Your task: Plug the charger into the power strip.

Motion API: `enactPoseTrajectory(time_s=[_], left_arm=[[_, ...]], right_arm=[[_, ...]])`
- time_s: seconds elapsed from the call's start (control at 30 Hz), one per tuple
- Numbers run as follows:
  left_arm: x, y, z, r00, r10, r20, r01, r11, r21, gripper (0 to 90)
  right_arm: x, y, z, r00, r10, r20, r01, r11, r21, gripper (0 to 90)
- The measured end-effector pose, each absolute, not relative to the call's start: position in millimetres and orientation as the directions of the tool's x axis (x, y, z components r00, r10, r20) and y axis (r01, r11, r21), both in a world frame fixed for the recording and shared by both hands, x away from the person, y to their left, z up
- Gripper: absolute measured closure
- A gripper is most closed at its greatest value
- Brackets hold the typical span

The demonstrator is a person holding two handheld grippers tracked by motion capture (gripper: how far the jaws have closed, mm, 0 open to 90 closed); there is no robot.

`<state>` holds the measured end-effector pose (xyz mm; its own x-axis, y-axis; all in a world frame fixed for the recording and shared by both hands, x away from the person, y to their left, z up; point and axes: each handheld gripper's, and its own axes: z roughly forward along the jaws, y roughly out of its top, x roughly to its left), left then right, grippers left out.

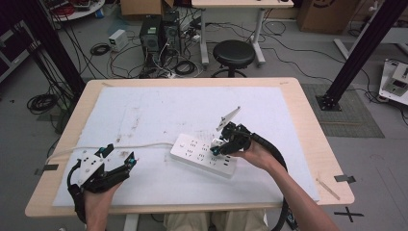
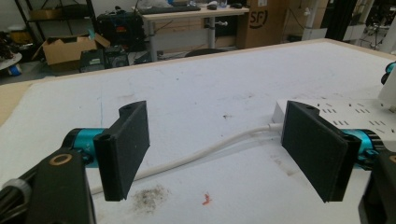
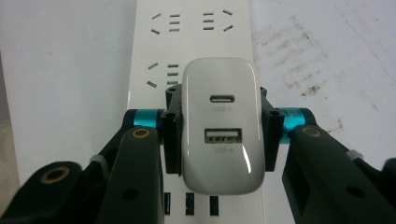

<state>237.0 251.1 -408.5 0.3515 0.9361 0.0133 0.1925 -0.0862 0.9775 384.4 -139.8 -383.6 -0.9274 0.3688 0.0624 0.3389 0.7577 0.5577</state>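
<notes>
The right gripper [image 3: 219, 126] clamps a white charger [image 3: 220, 123] over the power strip [image 1: 204, 155], hiding the sockets beneath and the charger's prongs. The left gripper [image 2: 219, 154] rests released, straddling the strip's cord [image 2: 205, 151].

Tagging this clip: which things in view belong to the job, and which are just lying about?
In the job:
right tool, shut on the white charger
white power strip

Lying about:
left tool, open
strip's cable
black stool
</notes>
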Motion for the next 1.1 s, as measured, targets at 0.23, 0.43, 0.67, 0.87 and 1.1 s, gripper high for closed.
enactPoseTrajectory(time_s=[0.23, 0.43, 0.67, 0.87, 1.1], left_arm=[[236.4, 254.1, -407.4, 0.345, 0.939, 0.011, 0.194, -0.083, 0.978, 23.6], [237.7, 252.3, -407.2, 0.353, 0.936, 0.014, 0.195, -0.088, 0.977, 23.6], [237.3, 251.3, -406.4, 0.359, 0.933, 0.016, 0.194, -0.091, 0.977, 23.6], [236.0, 252.0, -406.0, 0.355, 0.935, 0.012, 0.194, -0.086, 0.977, 23.6], [236.6, 252.0, -404.9, 0.357, 0.934, 0.014, 0.188, -0.086, 0.978, 23.6]], right_arm=[[377.3, -135.5, -382.4, -0.932, 0.362, -0.001, 0.302, 0.78, 0.548, 63.7], [387.2, -139.8, -383.9, -0.932, 0.354, 0.073, 0.332, 0.762, 0.556, 63.7], [376.0, -140.7, -386.6, -0.935, 0.356, 0.003, 0.289, 0.754, 0.589, 63.7], [373.3, -143.7, -388.7, -0.927, 0.375, 0.007, 0.301, 0.732, 0.611, 63.7], [382.2, -148.7, -390.1, -0.924, 0.372, 0.085, 0.342, 0.71, 0.615, 63.8]])
